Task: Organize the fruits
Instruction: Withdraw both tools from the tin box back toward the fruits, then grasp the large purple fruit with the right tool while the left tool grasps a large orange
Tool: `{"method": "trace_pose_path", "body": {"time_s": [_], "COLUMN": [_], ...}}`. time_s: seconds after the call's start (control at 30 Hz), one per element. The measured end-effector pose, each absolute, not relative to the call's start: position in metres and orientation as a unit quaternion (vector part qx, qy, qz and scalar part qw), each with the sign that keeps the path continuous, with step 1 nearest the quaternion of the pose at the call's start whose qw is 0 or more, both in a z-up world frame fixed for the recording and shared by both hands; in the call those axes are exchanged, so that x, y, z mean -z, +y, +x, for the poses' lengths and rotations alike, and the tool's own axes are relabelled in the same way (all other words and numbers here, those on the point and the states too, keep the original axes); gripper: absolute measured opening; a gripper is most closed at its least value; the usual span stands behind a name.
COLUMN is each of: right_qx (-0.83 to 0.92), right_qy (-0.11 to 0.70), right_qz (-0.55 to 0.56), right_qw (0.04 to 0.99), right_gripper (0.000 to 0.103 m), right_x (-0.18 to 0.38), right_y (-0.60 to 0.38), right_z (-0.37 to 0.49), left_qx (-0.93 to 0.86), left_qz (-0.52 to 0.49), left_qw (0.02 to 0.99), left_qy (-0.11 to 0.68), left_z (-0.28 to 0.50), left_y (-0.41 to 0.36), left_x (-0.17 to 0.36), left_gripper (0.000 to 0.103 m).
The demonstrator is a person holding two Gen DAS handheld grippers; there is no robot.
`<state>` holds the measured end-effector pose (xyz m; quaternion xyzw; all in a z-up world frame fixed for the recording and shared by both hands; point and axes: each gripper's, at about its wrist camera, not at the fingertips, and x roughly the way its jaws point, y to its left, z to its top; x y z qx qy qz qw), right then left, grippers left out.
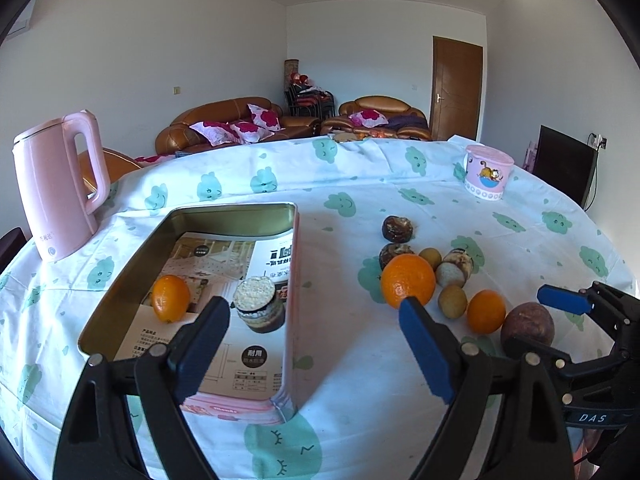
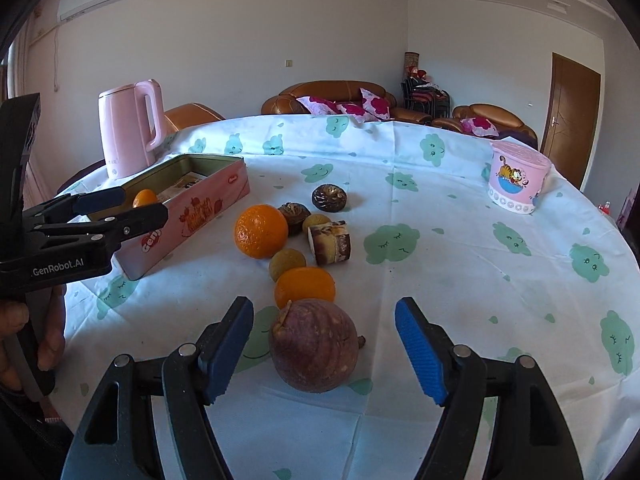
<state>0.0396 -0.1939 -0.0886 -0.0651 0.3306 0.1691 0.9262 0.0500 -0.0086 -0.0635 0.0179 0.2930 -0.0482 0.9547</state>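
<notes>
Left gripper [image 1: 316, 344]: jaws wide apart, empty, over the near right corner of the pink tin [image 1: 292, 320].
Right gripper [image 2: 324, 344]: jaws spread, gripping nothing; a purple-brown fruit [image 2: 314, 346] sits on the bench [image 2: 460, 280] between its fingers, untouched.
In the tin: a small orange [image 1: 171, 298] and a cut piece of sugarcane [image 1: 259, 308], just ahead of the left gripper.
Loose fruit: a large orange [image 2: 261, 231], a smaller orange [image 2: 305, 286], two small tan fruits and dark brown pieces, clustered just beyond the right gripper.
Far side: pink kettle [image 2: 130, 128] left, pink cup [image 2: 518, 176] right.
</notes>
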Motion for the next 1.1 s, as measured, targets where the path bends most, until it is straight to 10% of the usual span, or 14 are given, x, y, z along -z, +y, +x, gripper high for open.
{"method": "trace_pose_path", "body": {"time_s": [0.13, 0.27, 1.1], "right_qx": [-0.168, -0.188, -0.123], "right_qy": [0.35, 0.367, 0.294], "right_qz": [-0.062, -0.058, 0.005], "right_qw": [0.92, 0.909, 0.948], "right_gripper": [0.072, 0.048, 0.048], "right_x": [0.093, 0.098, 0.059], "right_y": [-0.195, -0.193, -0.223], "right_z": [0.045, 0.048, 0.085], "left_qx": [0.055, 0.058, 0.096], "left_qz": [0.022, 0.026, 0.03], "left_qw": [0.954, 0.954, 0.933], "left_qy": [0.295, 0.294, 0.346], "left_z": [0.05, 0.049, 0.096], "left_y": [-0.014, -0.017, -0.06], "left_x": [0.064, 0.064, 0.072], "left_gripper": [0.089, 0.089, 0.083]}}
